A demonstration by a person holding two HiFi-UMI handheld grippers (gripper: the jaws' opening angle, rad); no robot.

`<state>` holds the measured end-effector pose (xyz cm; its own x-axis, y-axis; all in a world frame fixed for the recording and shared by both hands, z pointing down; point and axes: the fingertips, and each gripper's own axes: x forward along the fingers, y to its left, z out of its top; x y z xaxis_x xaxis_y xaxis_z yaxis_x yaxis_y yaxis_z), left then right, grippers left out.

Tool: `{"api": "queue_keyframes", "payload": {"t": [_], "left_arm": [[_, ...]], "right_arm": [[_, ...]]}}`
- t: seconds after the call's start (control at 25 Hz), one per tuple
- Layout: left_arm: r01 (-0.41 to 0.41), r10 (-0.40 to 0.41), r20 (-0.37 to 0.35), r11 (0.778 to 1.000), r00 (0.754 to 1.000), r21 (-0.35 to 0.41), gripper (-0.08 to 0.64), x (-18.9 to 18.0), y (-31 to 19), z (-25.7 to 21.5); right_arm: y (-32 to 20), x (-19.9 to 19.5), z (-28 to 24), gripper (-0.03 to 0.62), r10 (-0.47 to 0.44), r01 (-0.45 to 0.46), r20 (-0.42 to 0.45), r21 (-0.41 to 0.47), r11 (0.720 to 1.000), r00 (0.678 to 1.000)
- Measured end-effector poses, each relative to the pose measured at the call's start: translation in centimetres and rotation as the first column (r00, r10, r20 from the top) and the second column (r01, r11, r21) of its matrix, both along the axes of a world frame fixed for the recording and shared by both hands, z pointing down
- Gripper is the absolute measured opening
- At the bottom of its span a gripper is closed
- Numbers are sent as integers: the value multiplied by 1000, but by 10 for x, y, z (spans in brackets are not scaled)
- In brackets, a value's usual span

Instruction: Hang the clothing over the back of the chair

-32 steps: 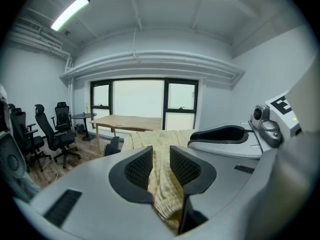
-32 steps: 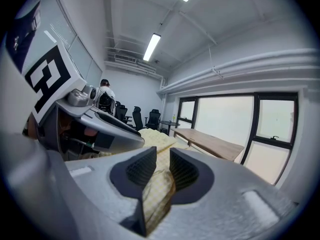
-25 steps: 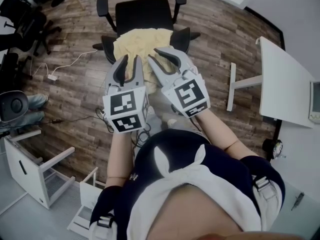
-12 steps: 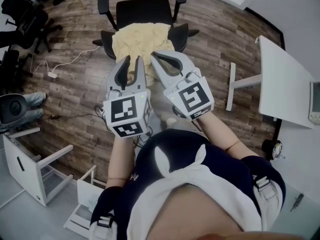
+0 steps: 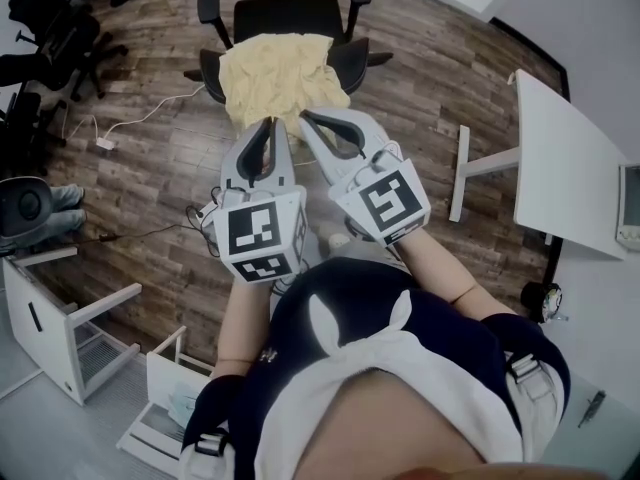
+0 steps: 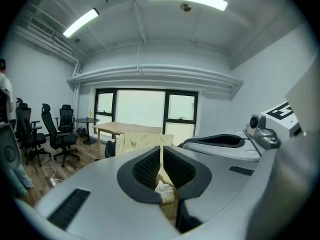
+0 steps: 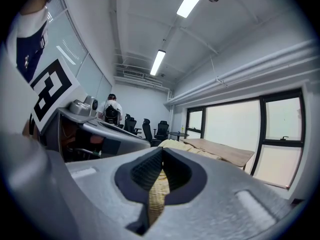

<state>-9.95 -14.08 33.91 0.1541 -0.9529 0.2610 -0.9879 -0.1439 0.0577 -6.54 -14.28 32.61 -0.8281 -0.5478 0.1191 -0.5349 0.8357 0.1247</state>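
A pale yellow garment [image 5: 275, 68] hangs bunched over the back of a black office chair [image 5: 290, 13]. It hides most of the backrest. My left gripper [image 5: 268, 126] is shut on the garment's near edge. In the left gripper view the yellow fabric [image 6: 165, 186] and a white label sit pinched between the pads. My right gripper [image 5: 306, 118] is beside it, also shut on the garment. A fold of yellow cloth [image 7: 156, 191] fills the closed jaws in the right gripper view. Both grippers point at the chair, side by side.
A white table [image 5: 565, 168] stands to the right and a white open cabinet [image 5: 70, 328] at lower left. Cables [image 5: 125, 133] lie on the wood floor. Black chairs [image 5: 45, 28] crowd the upper left. A seated person's legs [image 5: 55, 218] show at the left edge.
The right gripper's jaws, open a second ago, have shut on the yellow garment. Both grippers have moved toward the chair, and the garment has shifted up the picture, further over the backrest.
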Motion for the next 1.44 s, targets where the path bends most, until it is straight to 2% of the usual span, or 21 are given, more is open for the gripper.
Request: {"api": "queue_keyframes", "payload": {"t": [0.16, 0.52, 1.44], "left_arm": [[10, -10, -5, 1000, 1000, 10, 8, 11, 15, -2], [34, -34, -86, 999, 996, -4, 8, 27, 47, 6], [70, -73, -74, 997, 995, -40, 8, 45, 92, 21]], "right_arm": [[14, 8, -1, 0, -9, 9, 2, -2, 1000, 1000], [39, 24, 5, 0, -13, 14, 6, -14, 1000, 1000], [82, 37, 18, 0, -80, 80, -9, -24, 997, 997]]}}
